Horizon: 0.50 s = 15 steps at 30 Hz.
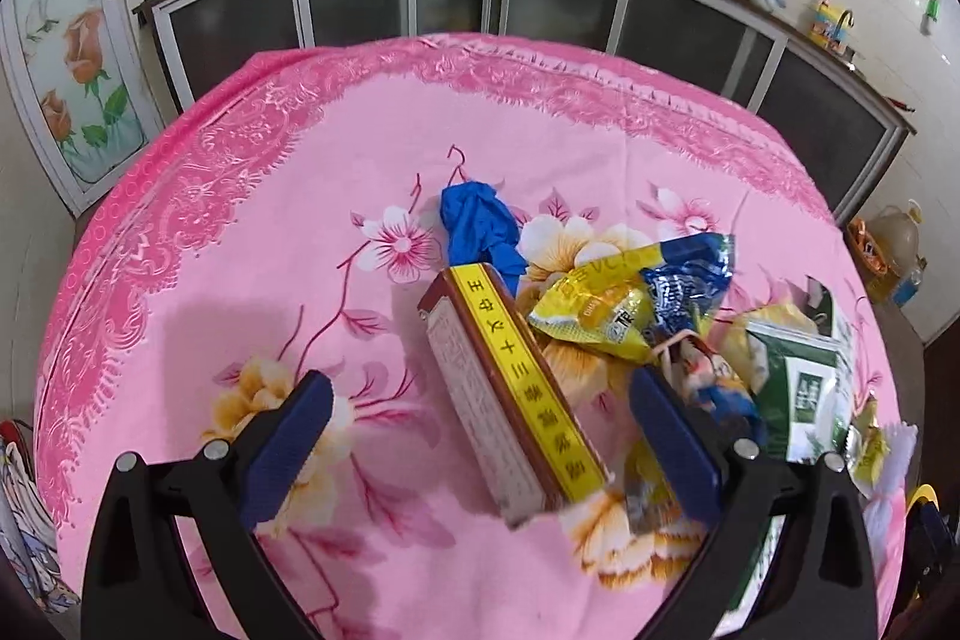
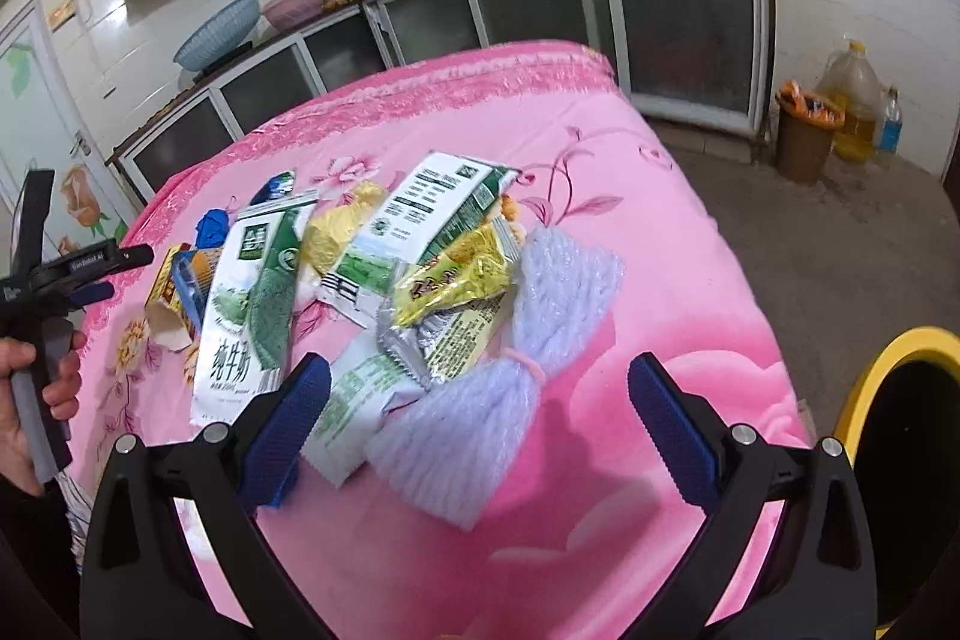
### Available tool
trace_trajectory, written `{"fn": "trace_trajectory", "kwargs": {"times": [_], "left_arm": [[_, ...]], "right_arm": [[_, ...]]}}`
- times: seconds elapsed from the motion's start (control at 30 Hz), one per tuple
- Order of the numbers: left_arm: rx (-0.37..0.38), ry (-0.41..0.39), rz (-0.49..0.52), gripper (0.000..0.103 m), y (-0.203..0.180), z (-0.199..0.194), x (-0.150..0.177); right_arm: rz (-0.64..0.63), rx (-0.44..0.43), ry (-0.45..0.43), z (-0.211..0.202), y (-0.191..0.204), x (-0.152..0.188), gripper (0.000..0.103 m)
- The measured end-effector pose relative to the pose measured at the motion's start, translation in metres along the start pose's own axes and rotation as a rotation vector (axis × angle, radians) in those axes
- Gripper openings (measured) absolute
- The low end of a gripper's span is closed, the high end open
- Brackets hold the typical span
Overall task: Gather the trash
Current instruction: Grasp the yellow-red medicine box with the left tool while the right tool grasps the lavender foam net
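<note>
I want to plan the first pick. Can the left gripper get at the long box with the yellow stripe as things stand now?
Probably yes. The left gripper is open and the long box already lies between its fingers, top face uncovered. Only the wrappers crowd its right side.

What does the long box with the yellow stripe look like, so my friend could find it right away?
Look at the pink flowered tablecloth and find the heap of trash on it. At the heap's edge, between the open fingers of the left gripper, lies the long box, its far end by a crumpled blue glove. Everything nearby is soft and crinkly; only this is stiff and straight, with a yellow strip of characters along it.
</note>
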<state>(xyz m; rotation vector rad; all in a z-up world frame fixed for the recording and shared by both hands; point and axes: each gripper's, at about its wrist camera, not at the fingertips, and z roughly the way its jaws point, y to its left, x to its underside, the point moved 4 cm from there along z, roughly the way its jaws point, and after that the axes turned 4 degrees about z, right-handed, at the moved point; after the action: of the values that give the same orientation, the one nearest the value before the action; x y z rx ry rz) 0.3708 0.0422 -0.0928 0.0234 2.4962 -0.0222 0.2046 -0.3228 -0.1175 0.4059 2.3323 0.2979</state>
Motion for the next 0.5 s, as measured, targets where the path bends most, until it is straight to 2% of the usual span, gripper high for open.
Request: {"fn": "trace_trajectory", "kwargs": {"times": [0.17,0.33,0.4,0.43,0.5], "left_arm": [[-0.026,0.066,0.000,0.096,0.001,0.027,-0.005],[-0.008,0.117,-0.026,0.096,0.009,0.049,0.000],[-0.005,0.123,-0.032,0.096,0.013,0.055,0.002],[0.005,0.129,-0.041,0.096,0.015,0.058,0.004],[0.025,0.132,-0.049,0.090,0.018,0.061,0.007]], "right_arm": [[0.070,-0.002,0.058,0.020,-0.010,-0.006,0.096],[0.110,0.000,0.111,0.035,-0.016,-0.004,0.094],[0.117,0.004,0.129,0.040,-0.017,-0.003,0.084],[0.119,0.006,0.139,0.041,-0.017,-0.002,0.076],[0.124,0.011,0.166,0.046,-0.018,0.000,0.072]]}}
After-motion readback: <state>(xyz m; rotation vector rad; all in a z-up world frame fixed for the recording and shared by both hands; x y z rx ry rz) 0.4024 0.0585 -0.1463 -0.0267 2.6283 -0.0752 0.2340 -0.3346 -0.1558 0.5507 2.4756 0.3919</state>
